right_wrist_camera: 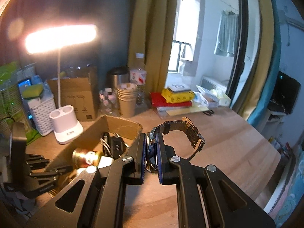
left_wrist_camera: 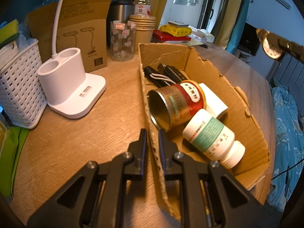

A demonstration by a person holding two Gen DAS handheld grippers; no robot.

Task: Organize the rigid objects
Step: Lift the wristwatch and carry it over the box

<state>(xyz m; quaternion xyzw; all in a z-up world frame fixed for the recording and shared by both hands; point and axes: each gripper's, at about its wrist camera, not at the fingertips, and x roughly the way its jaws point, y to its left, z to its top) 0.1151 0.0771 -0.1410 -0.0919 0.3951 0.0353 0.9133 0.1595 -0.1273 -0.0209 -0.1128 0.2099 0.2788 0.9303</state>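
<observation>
The box wall is pinched by the left tongs; the watch is clamped in the right tongs. If the strap snags the rim, the watch may be dropped.

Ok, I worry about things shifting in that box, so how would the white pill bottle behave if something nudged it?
The white pill bottle lies on its side, leaning on the tin can, so it would probably roll across the cardboard box floor. It looks like smooth plastic, likely stiff and slippery. Its cap appears closed, so spilling seems unlikely.
</observation>
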